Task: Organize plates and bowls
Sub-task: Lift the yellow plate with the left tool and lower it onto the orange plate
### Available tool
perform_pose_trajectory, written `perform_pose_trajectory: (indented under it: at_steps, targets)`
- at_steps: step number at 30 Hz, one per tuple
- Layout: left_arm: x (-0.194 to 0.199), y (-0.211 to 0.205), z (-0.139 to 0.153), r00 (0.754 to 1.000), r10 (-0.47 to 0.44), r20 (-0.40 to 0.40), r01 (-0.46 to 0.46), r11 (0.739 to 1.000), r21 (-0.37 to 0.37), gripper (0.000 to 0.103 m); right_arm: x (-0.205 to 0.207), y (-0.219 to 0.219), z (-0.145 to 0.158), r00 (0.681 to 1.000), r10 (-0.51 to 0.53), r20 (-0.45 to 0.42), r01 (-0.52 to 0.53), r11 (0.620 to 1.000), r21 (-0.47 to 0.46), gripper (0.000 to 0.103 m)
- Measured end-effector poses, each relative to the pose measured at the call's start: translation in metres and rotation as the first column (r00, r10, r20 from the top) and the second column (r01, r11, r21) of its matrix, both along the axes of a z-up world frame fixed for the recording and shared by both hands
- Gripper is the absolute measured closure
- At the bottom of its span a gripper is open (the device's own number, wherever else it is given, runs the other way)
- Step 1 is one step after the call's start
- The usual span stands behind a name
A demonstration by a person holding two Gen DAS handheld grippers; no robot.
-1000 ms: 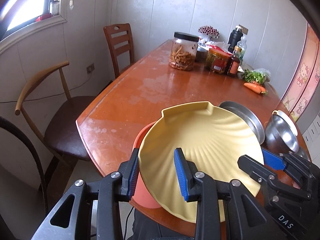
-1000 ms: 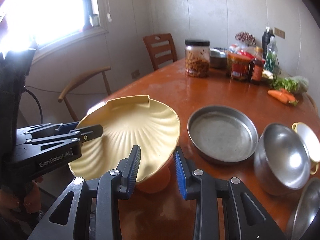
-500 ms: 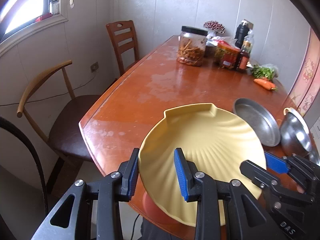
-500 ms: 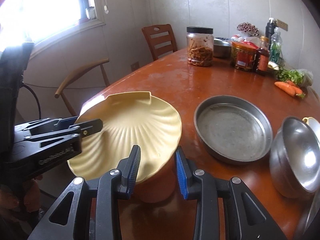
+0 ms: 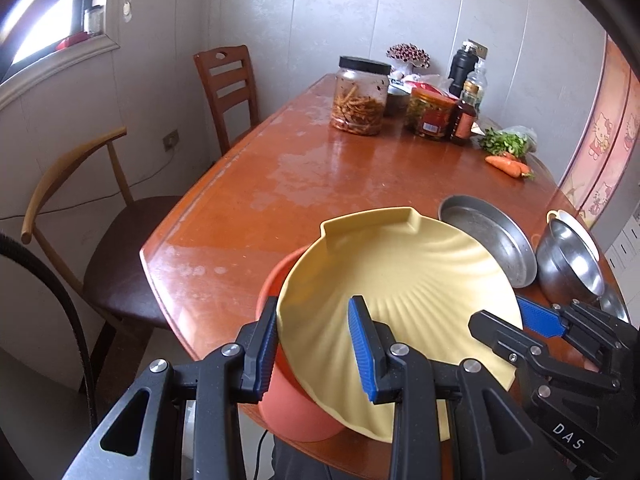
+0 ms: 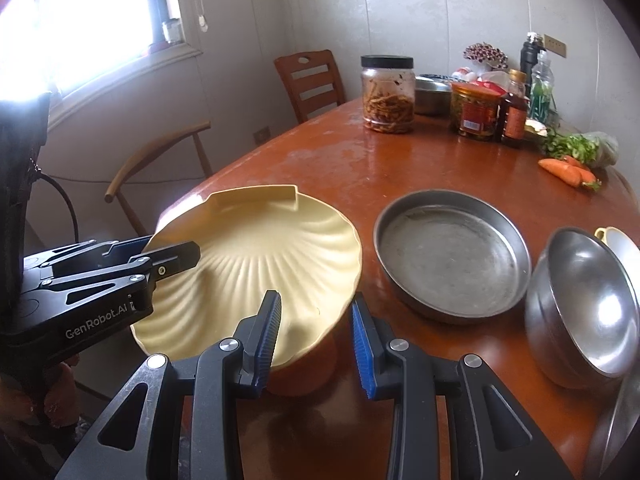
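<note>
A yellow shell-shaped plate (image 5: pixel 400 276) lies tilted on an orange bowl (image 5: pixel 280 400) at the table's near edge; it also shows in the right wrist view (image 6: pixel 260 256), with the orange bowl (image 6: pixel 308 372) under it. My left gripper (image 5: pixel 314 344) straddles the plate's near-left rim, jaws part open, not clamped. My right gripper (image 6: pixel 316 336) straddles the plate's right rim, jaws part open. A round steel pan (image 6: pixel 452 252) and a steel bowl (image 6: pixel 588 308) sit to the right.
The wooden table (image 5: pixel 320 168) carries a jar of dried strips (image 5: pixel 360 96), sauce jars and bottles (image 5: pixel 432 116), greens and carrots (image 5: pixel 508 164) at the far end. A white cup (image 6: pixel 620 240) sits behind the steel bowl. Two chairs (image 5: pixel 228 80) stand at the left.
Both grippers and the plate shifted slightly over the orange bowl; the plate has come back down a little. Jaw openings look the same.
</note>
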State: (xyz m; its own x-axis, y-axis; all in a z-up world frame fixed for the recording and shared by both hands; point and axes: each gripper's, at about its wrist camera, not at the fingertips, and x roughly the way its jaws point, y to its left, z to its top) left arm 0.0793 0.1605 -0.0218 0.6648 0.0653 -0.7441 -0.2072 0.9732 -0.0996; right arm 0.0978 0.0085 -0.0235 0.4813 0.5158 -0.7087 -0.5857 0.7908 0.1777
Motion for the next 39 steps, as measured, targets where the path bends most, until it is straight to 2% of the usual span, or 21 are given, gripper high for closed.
perform_pose_trajectory:
  at_steps: [5, 7, 9, 26, 31, 39]
  targets:
    - [0.005, -0.004, -0.008, 1.000, -0.005, -0.027, 0.005, 1.000, 0.005, 0.069, 0.002, -0.004, -0.004, 1.000, -0.012, -0.012, 0.012, 1.000, -0.017, 0.066]
    - [0.008, -0.005, -0.012, 0.999, 0.000, -0.038, 0.001, 1.000, 0.012, 0.069, 0.004, -0.003, -0.007, 0.999, 0.000, -0.042, 0.000, 1.000, -0.004, 0.060]
    - [0.008, -0.005, -0.013, 0.999, 0.002, -0.037, -0.001, 1.000, 0.020, 0.069, 0.005, -0.002, -0.009, 0.998, 0.009, -0.060, -0.008, 1.000, 0.005, 0.060]
    - [0.027, 0.024, -0.018, 0.998, 0.033, -0.049, -0.029, 0.997, 0.078, 0.069, 0.009, 0.033, -0.012, 0.997, 0.047, -0.064, -0.045, 0.999, 0.027, 0.057]
    - [0.030, 0.033, -0.018, 0.998, 0.039, -0.052, -0.036, 0.998, 0.057, 0.069, 0.013, 0.042, -0.011, 0.996, 0.057, -0.069, -0.054, 0.998, 0.038, 0.055]
    - [0.023, 0.035, -0.016, 0.998, 0.050, -0.045, -0.048, 0.998, 0.044, 0.069, 0.013, 0.025, -0.006, 0.998, 0.016, -0.065, -0.012, 0.998, 0.063, 0.050]
